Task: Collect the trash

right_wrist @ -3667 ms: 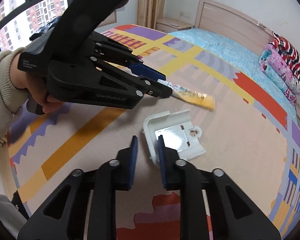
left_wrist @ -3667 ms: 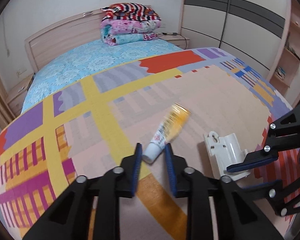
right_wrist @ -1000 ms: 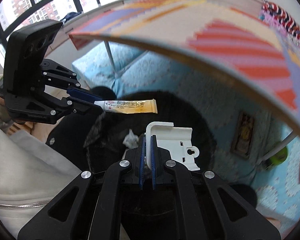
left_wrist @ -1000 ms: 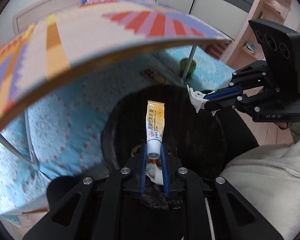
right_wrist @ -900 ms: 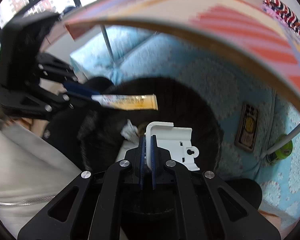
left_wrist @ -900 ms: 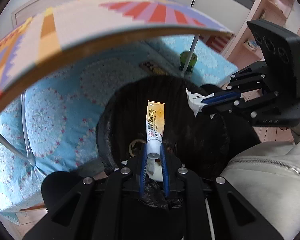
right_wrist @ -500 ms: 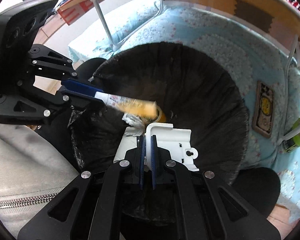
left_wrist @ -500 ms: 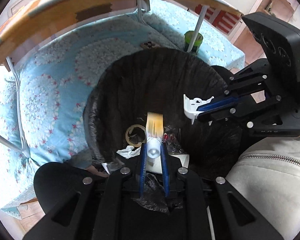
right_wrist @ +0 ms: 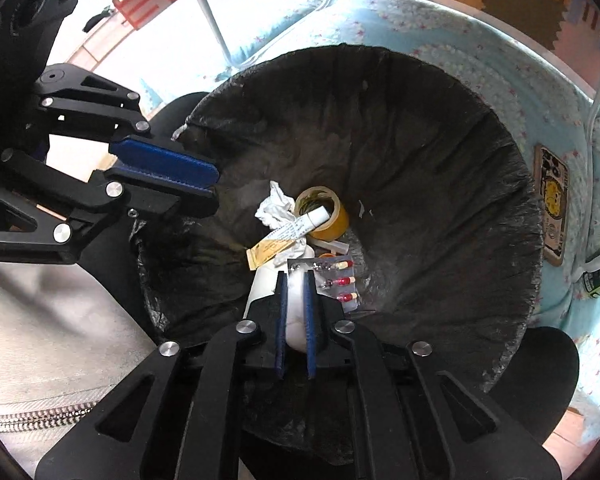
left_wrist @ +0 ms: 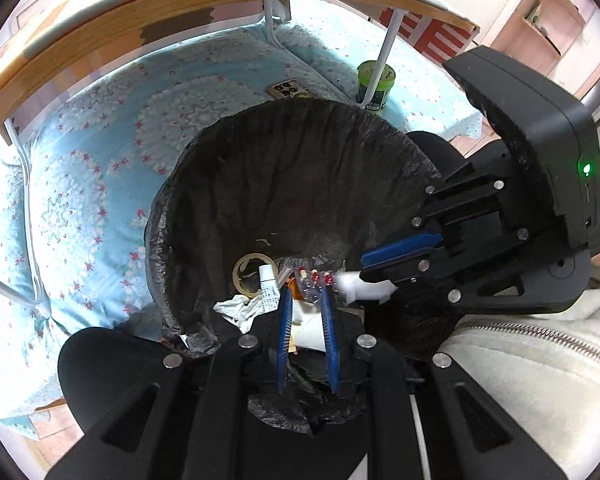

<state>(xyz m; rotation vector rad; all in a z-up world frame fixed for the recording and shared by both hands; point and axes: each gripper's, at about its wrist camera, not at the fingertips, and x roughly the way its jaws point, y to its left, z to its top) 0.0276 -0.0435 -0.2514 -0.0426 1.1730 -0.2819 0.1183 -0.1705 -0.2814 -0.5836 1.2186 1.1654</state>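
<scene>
1. Left wrist view: left gripper [left_wrist: 306, 300] spread apart, holding nothing, above the black-lined trash bin [left_wrist: 204, 184]. The tube [left_wrist: 269, 286] lies at the bottom beside a tape roll [left_wrist: 248, 272], crumpled tissue [left_wrist: 236, 308] and a pill blister [left_wrist: 314, 280]. The right gripper [left_wrist: 374, 276] pinches a white plastic piece [left_wrist: 360, 288] over the bin.
2. Right wrist view: right gripper [right_wrist: 295, 280] clamped on the white plastic piece [right_wrist: 296, 312]; left gripper [right_wrist: 204, 182] empty at the rim; tube [right_wrist: 288, 234] rests against the tape roll [right_wrist: 328, 220].
</scene>
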